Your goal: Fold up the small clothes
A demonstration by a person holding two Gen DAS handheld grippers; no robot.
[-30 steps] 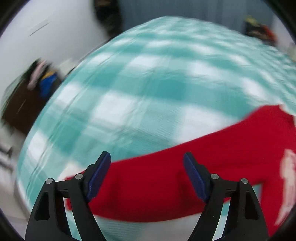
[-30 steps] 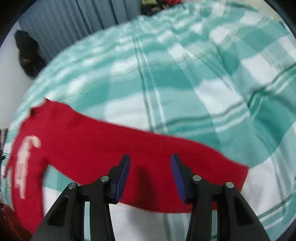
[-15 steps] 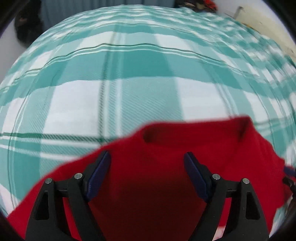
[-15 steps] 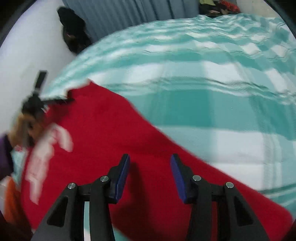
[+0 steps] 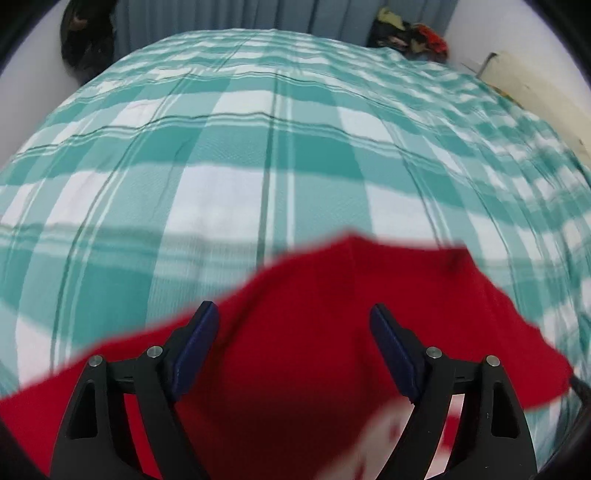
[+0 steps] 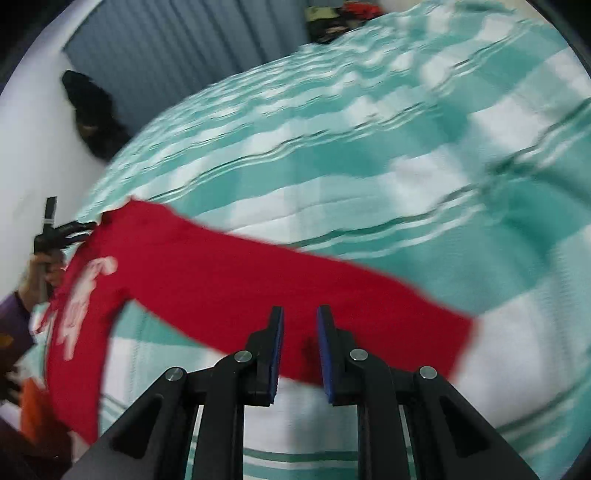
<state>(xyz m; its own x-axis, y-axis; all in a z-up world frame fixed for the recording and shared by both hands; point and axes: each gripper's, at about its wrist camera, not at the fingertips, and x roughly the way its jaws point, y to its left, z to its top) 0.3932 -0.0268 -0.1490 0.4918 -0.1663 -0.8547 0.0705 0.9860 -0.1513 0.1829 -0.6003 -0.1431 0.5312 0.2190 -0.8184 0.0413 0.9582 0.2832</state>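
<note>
Count: 1 red long-sleeved knit top with white lettering (image 6: 229,273), 1 teal-and-white checked bedsheet (image 5: 258,147) under it. 2 black two-finger grippers with blue pads: left gripper (image 5: 293,332), right gripper (image 6: 300,332). 1 dark bundle (image 6: 92,114) at 10 o'clock, 1 heap of mixed clothes (image 5: 410,33) at 1 o'clock. 1 hand (image 6: 44,273).

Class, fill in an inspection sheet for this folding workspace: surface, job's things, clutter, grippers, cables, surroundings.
Surface: bed with teal-and-white checked bedspread, lightly rippled.
Job's things: red sweater with white lettering, spread out, one sleeve stretched across.
Clutter: heap of clothes at the far bed edge; black object by the wall.
Grippers: left gripper open over the sweater; right gripper, jaws just closing around a sleeve fold, narrow gap left.
Cables: nothing seen.
Surroundings: blue curtain, white wall.
</note>
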